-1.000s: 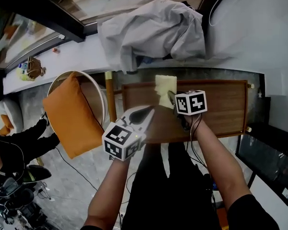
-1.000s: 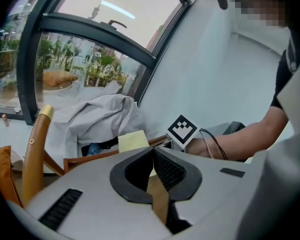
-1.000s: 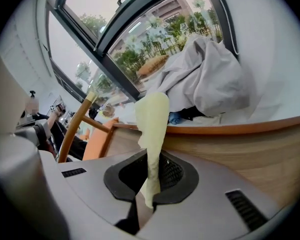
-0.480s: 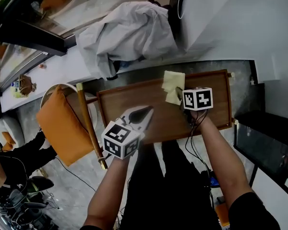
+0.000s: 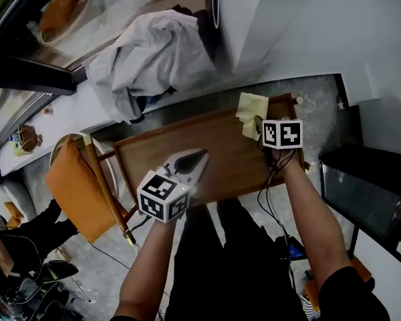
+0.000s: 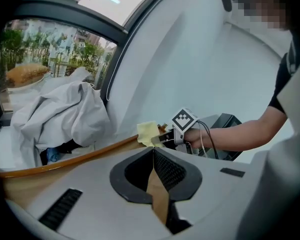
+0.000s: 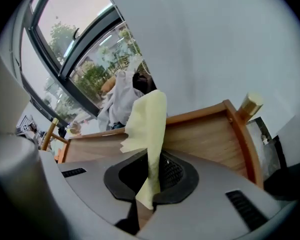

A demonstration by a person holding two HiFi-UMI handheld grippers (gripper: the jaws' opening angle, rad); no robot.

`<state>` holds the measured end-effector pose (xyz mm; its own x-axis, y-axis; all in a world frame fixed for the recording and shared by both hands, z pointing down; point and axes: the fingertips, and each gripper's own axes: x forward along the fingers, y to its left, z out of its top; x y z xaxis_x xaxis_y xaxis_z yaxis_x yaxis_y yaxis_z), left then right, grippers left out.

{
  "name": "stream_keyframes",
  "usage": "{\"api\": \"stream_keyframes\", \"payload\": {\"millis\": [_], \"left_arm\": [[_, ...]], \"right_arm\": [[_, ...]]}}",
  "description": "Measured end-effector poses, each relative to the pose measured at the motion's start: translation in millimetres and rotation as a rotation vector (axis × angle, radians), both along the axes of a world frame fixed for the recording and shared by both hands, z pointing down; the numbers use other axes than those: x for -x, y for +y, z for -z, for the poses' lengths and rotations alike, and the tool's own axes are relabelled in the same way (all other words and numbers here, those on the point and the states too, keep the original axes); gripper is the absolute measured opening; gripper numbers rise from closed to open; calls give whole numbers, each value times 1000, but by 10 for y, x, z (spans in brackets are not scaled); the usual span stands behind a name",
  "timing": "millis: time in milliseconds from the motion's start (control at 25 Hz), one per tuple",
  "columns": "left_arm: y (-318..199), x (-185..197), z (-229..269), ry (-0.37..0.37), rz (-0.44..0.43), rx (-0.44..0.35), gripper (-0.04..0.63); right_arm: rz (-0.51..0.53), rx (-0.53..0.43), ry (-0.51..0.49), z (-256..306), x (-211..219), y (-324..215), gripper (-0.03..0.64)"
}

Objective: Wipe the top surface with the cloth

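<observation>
The wooden table top (image 5: 207, 149) has a raised rim and runs across the middle of the head view. My right gripper (image 5: 258, 122) is shut on a pale yellow cloth (image 5: 251, 105), which lies on the wood at the table's far right corner. In the right gripper view the cloth (image 7: 149, 121) rises from between the jaws of that gripper (image 7: 152, 159) over the table (image 7: 210, 134). My left gripper (image 5: 195, 156) is shut and holds nothing, over the near middle of the table. In the left gripper view its tips (image 6: 153, 151) meet, with the cloth (image 6: 148, 132) beyond them.
A crumpled grey-white garment (image 5: 150, 52) lies on the ledge behind the table. A chair with an orange cushion (image 5: 70, 186) stands at the left. A black cabinet (image 5: 367, 192) stands at the right, close to the table end. A brass-tipped corner post (image 7: 251, 104) marks the far right corner.
My right gripper has drawn the cloth rightward along the table's far side to the right corner. The left gripper has kept its place over the near side.
</observation>
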<state>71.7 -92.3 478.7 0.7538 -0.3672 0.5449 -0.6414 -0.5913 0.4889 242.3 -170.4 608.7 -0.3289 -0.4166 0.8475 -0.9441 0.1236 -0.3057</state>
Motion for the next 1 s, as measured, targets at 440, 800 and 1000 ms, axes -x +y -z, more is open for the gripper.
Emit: {"api": "stream_keyframes", "payload": {"millis": [440, 800, 1000], "left_arm": [[-30, -335, -46, 4, -55, 16, 11], [-55, -222, 71, 2, -38, 1, 11], [24, 95, 215, 2, -1, -25, 12]], "right_arm": [[-197, -25, 107, 65, -874, -75, 32], [-301, -47, 208, 224, -1116, -9, 32], [-275, -139, 140, 551, -624, -7, 32]]}}
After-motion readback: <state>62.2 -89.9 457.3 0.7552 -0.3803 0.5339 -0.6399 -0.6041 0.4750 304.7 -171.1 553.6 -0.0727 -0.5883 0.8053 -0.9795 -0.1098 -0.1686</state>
